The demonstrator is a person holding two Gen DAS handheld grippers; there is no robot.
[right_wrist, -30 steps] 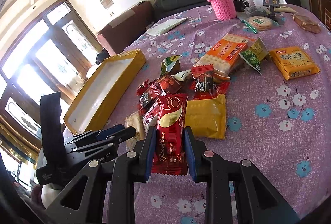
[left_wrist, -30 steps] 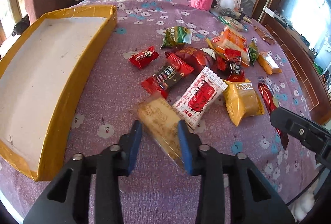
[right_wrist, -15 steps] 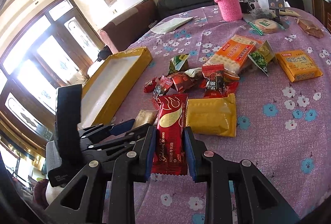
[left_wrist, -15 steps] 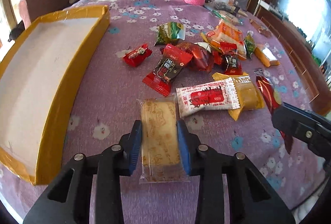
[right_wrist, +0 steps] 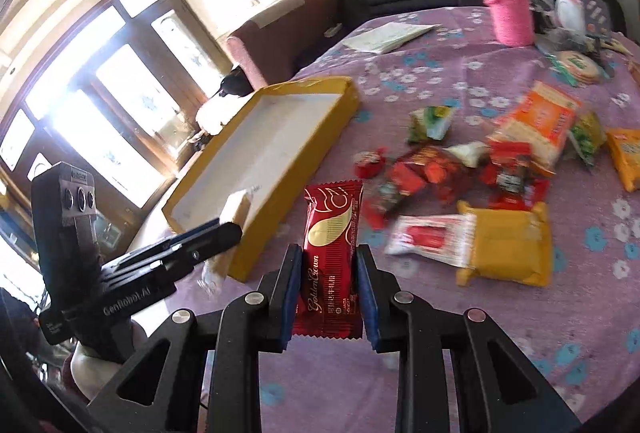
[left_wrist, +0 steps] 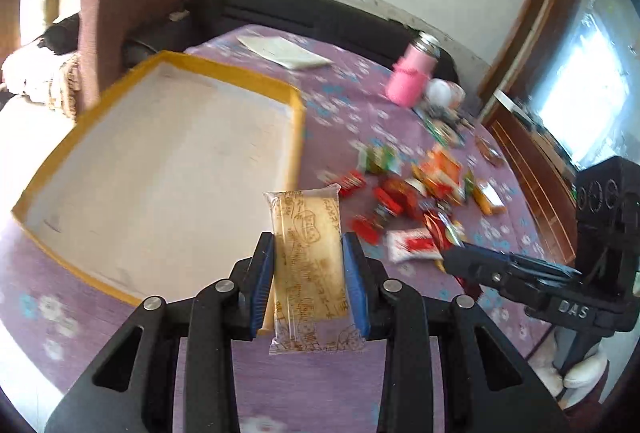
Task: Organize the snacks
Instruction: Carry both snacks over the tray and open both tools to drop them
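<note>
Both tools are loaded and up off the table. The left gripper (left_wrist: 308, 275) has its jaws closed snug on the pale biscuit pack (left_wrist: 307, 265), blue pads pressing its long sides; it closed down onto the pack within the last sec. The pack stands upright at frame centre, over the near right corner of the yellow tray (left_wrist: 297, 137), which fills the left half of the left wrist view w/ a bare white floor. The right gripper (right_wrist: 329, 291) is clamped nearly shut on the red wafer bar (right_wrist: 333, 253), bar upright at lower centre of its view, tray to the upper left.

Step in hand looks like carry-to-tray. To do it well:
- Keep each pack above the tray wall until it is fully past the rim; the left pack's tail hangs below the pads & could catch.
- The two tools sit close: in the right wrist view the left one lies at lower left, just beside the tray corner. One should go in first, deep toward the far end, the other after.
- Lower before letting go, so the packs lie flat and side by side, not heaped.
- The loose snack pile (right_wrist: 480, 189) at right stays for later trips.
</note>
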